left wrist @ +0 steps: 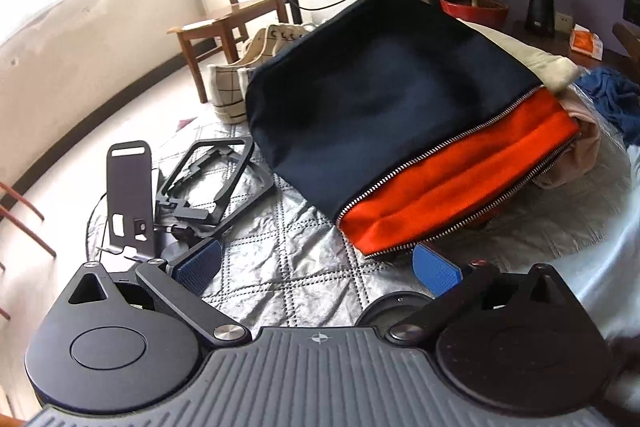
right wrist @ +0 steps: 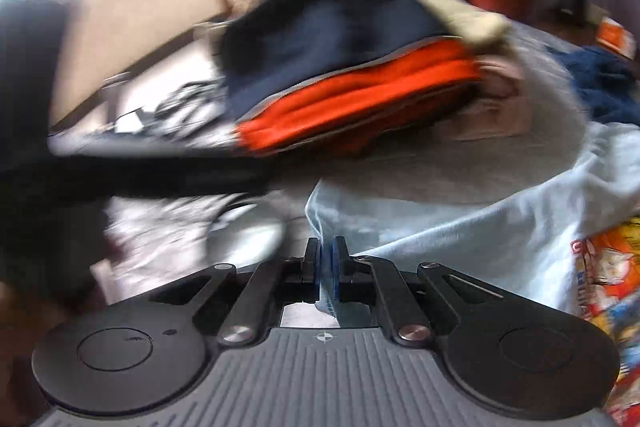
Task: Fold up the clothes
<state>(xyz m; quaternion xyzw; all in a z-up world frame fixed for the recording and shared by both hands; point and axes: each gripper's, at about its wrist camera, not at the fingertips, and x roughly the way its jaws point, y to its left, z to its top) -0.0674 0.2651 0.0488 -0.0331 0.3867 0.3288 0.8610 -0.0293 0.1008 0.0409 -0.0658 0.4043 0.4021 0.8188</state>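
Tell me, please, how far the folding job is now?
Done: a stack topped by the navy and orange garment looks folded. In hand: the right claw is shut on the light blue T-shirt; the left claw is open and empty. Left: this shirt and the crumpled dark blue cloth.

Navy bag (left wrist: 360, 87) with orange zipped band; silver diamond-quilted cover (left wrist: 280, 259); pale blue shirt (right wrist: 460, 219), multicoloured print at right edge

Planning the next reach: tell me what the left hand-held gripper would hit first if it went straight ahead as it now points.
The left hand-held gripper, jaws open, points over the silver quilted cover at the navy and orange zippered bag. Its orange end looks first in line, though depth is unclear.
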